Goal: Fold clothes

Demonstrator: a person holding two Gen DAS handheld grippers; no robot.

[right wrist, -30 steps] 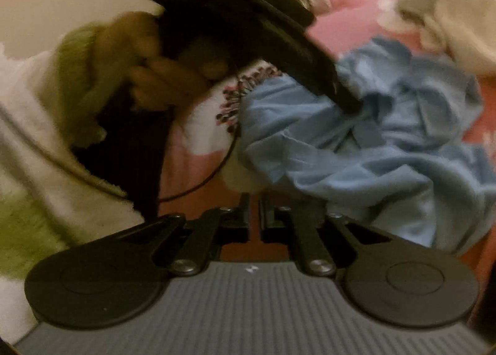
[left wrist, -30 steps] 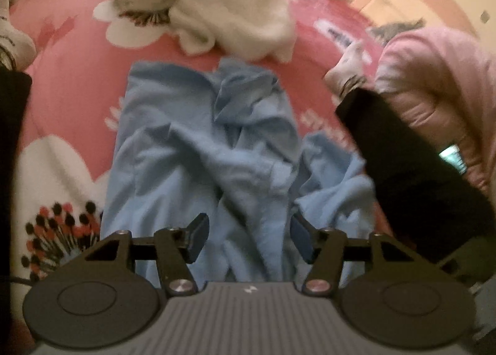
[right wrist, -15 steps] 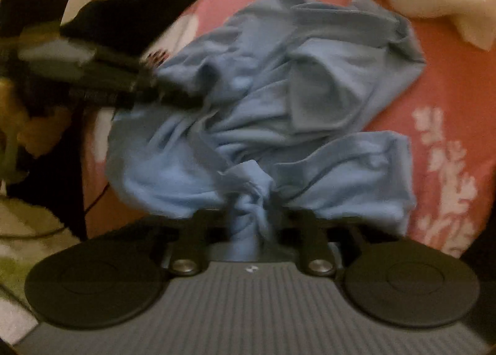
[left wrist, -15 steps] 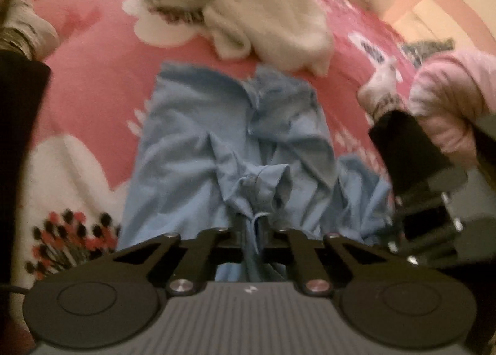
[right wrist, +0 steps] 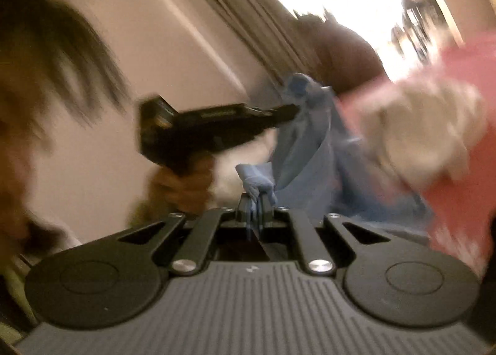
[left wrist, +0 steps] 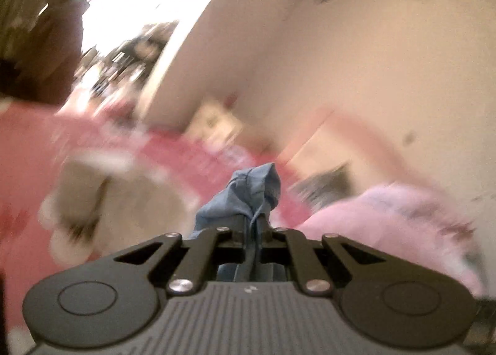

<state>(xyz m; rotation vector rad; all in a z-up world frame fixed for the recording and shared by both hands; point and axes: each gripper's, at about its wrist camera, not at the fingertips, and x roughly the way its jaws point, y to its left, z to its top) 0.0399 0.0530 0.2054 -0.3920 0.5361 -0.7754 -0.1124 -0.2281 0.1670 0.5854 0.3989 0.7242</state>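
A light blue garment (right wrist: 313, 144) hangs in the air between both grippers, above the pink flowered bedspread (right wrist: 465, 76). In the left wrist view my left gripper (left wrist: 252, 218) is shut on a bunched fold of the blue garment (left wrist: 248, 187). My right gripper (right wrist: 255, 200) has a small tuft of the same cloth between its pads, and its jaws are closing tight on it. The right wrist view also shows the left gripper (right wrist: 293, 110) held level by a hand (right wrist: 183, 181), pinching the garment's upper edge.
A cream garment (left wrist: 124, 200) lies heaped on the bedspread (left wrist: 31, 138). A pink padded garment (left wrist: 387, 225) sits to the right. Pale walls and a bright window fill the background. The person's head (right wrist: 31, 45) is close at the left. Both views are blurred.
Both grippers closed on the blue garment as it lay crumpled on the bed, then rose sharply and tilted up. The cloth now hangs off the bed between them.
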